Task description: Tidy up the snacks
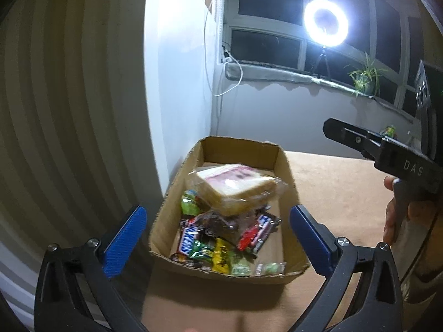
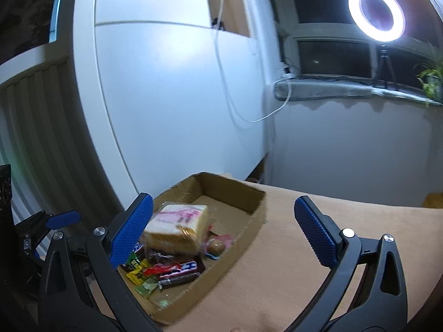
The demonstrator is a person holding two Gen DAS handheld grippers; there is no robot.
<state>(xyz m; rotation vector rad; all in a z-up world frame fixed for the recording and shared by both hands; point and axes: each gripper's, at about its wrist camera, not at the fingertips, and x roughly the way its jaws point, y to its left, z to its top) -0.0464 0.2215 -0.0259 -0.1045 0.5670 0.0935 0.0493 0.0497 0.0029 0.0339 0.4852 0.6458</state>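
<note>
While both pairs of blue-padded fingers stand spread as wide as they go with nothing between them, the left gripper (image 1: 218, 238) hangs just over the near end of a shallow cardboard box (image 1: 288, 182), and the right gripper (image 2: 224, 235) hangs over the bare desk (image 2: 290, 249) to the box's right, its left finger overlapping the box's near corner in that view. The box sits at the desk's left edge, close against a white cabinet (image 2: 171, 96).

Nearest in the box lies a heap of wrapped sweets: a yellow packet (image 1: 221, 257), small green candies (image 1: 241, 267), a brown Snickers bar (image 1: 188, 239) and a red, white and blue bar (image 1: 256, 231). A green round sweet (image 1: 189, 203) rests against the left wall. On top of the heap, toward the middle, sits a slice of bread in a clear bag (image 1: 235, 189) with a pink label. The far end of the box floor is bare cardboard.

In the left wrist view a hand (image 1: 393, 215) grips the black handle of the right gripper at the right side. Beyond the desk, a ring light (image 1: 326, 22) on a tripod and a potted plant (image 1: 365, 76) stand on the window sill before dark panes.
</note>
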